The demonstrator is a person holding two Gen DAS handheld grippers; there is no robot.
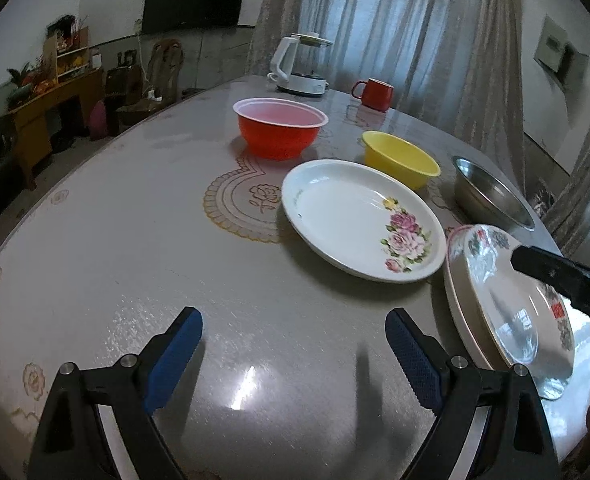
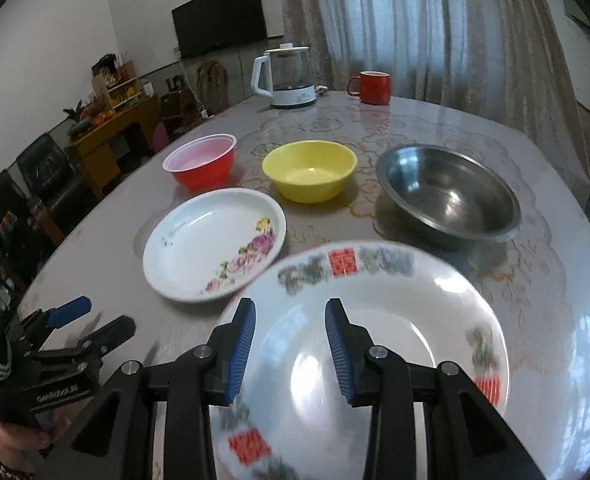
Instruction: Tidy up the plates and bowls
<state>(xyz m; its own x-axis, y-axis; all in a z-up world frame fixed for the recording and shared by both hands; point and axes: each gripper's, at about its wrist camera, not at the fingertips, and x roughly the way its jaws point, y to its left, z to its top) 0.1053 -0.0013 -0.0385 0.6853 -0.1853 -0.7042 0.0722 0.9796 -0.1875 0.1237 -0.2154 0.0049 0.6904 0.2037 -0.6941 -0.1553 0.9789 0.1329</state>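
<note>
My right gripper (image 2: 290,306) hovers over the near-left part of a white plate with red squares (image 2: 395,320). Its blue pads stand apart, with only the plate's face showing between them. That plate (image 1: 507,308) lies on a second plate whose pinkish rim (image 1: 455,300) shows beneath it. A right finger (image 1: 555,276) reaches over it. To the left, my left gripper (image 1: 295,320) is open over bare table and holds nothing. A rose-patterned plate (image 2: 211,240) lies past it. Behind stand a red bowl (image 2: 201,164), a yellow bowl (image 2: 309,170) and a steel bowl (image 2: 447,192).
A white kettle (image 2: 287,76) and a red mug (image 2: 369,87) stand at the table's far edge by the curtain. The round table (image 1: 135,240) has bare surface on its left half. A person's hand (image 2: 11,440) holds the left gripper (image 2: 111,312).
</note>
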